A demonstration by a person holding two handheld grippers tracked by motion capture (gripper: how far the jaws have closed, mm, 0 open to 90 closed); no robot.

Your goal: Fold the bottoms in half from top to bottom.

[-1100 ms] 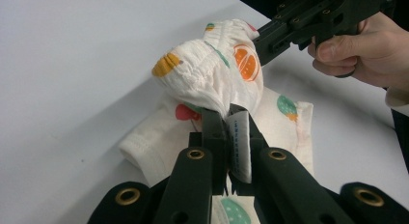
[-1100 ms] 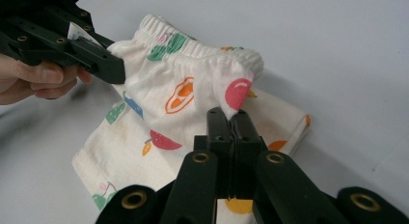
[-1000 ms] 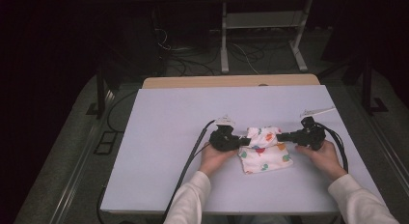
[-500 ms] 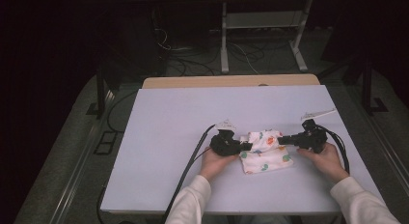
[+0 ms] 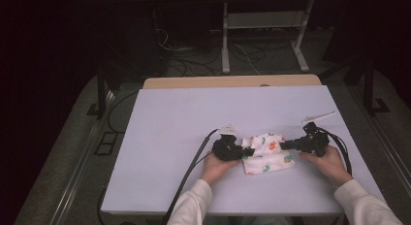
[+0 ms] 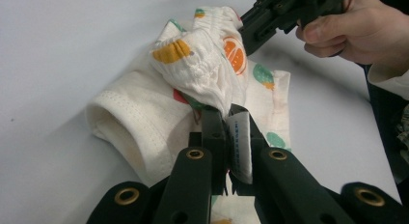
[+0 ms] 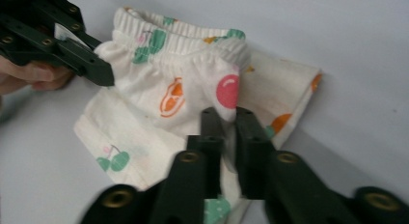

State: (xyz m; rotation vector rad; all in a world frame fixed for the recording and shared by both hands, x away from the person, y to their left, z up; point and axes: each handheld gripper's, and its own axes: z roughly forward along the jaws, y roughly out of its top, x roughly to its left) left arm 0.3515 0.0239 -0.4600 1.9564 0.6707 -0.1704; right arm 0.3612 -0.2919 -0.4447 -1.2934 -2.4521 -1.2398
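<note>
While my left claw (image 6: 226, 119) stays clamped on the waistband and label of the fruit-print shorts (image 5: 266, 154), my right claw (image 7: 225, 119) has just been easing apart, fabric between its jaws but barely pressed. Between both claws the shorts lie bunched on the white surface (image 5: 194, 118).

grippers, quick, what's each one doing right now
left gripper: shut on the fruit-print shorts.
right gripper: jaws just been opening, waistband fabric between them.
</note>
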